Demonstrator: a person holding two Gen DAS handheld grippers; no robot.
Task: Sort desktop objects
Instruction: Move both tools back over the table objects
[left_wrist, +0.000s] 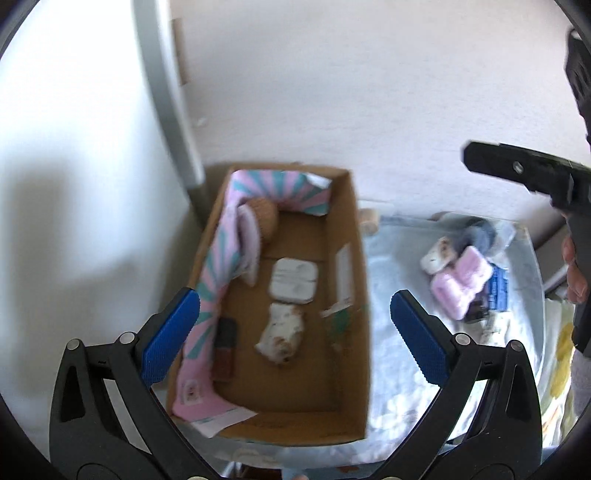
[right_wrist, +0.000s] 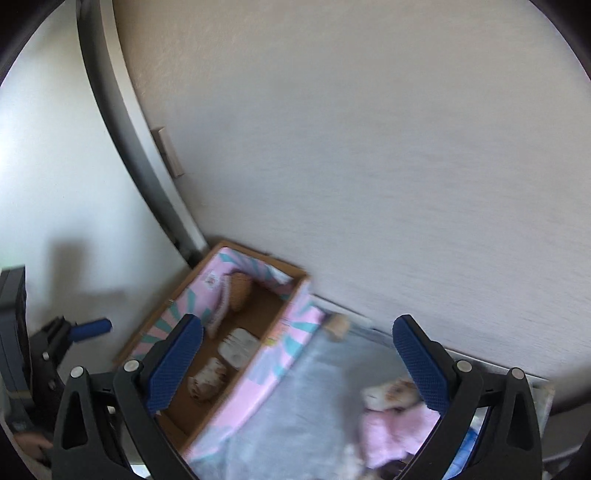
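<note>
Unsorted pile (left_wrist: 463, 275) heaped at the mat's (left_wrist: 391, 258) far right corner, seemingly nearer the right gripper (right_wrist: 299, 365) than the left gripper (left_wrist: 295, 336); both spread wide, empty; box (left_wrist: 364, 280) at left.

Box (left_wrist: 354, 258): open cardboard, brown inside, pink-and-teal sunburst paper on the walls; set in the corner against the wall.
White square case (left_wrist: 293, 279): flat on the box floor, near the middle.
Brown-and-white plush (left_wrist: 282, 334): lying on the box floor, just beside the case.
Woven tan item (left_wrist: 265, 218): at the far end of the box, leaning on a pink piece.
Dark bar-shaped item (left_wrist: 225, 349): lying along the papered wall; too blurred to identify.
Pile outside the box: second brown-and-white plush (left_wrist: 437, 254), pink fluffy item (left_wrist: 461, 282), blue packet (left_wrist: 498, 288), grey fuzzy item (left_wrist: 478, 230); heaped together on the pale cloth (left_wrist: 391, 266), well apart from the box.
</note>
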